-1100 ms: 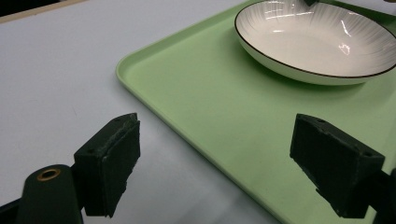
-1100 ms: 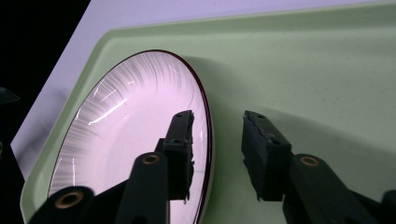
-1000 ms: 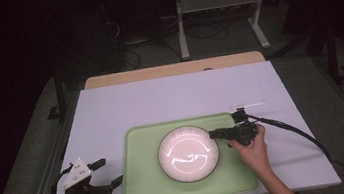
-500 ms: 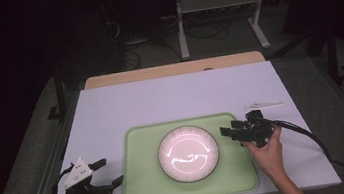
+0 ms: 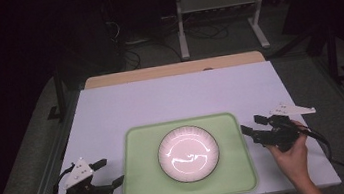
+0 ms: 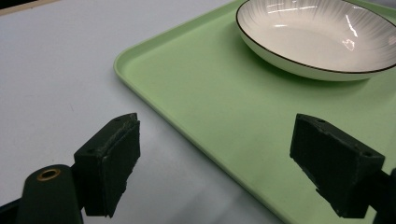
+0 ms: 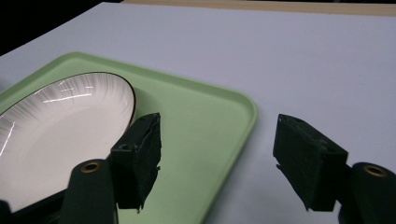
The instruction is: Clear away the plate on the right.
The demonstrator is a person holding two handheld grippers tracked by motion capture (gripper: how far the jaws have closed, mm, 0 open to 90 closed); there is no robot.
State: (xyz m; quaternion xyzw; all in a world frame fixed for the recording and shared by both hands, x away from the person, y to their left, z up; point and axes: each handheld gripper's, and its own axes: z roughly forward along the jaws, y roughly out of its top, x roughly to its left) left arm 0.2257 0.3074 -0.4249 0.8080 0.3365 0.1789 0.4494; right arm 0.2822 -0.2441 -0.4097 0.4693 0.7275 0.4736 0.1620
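Plate: we are seeing the white, dark-rimmed plate [image 5: 188, 153] sitting empty in the middle of the green tray [image 5: 143, 184], touched by neither gripper.
Tray: it is lying flat near our edge of the table [image 5: 170, 99], and both grippers are flanking it.
Left gripper: we are holding the left gripper [image 5: 111, 172] released, jaws spread wide and grasping nothing, astride the tray's left rim [image 6: 154, 107].
Right gripper: the right gripper [image 5: 253, 124] is likewise gaping empty, just off the tray's right edge [image 7: 243, 126].
Progress: we are judging the plate as placed; if the tray is to be lifted, both rims are not yet gripped.
Surface: we are working on a pale, plain tabletop with a wooden strip along its far edge.
Room: it is lying dark beyond, with a metal stand [image 5: 218, 5] and cables on the floor.
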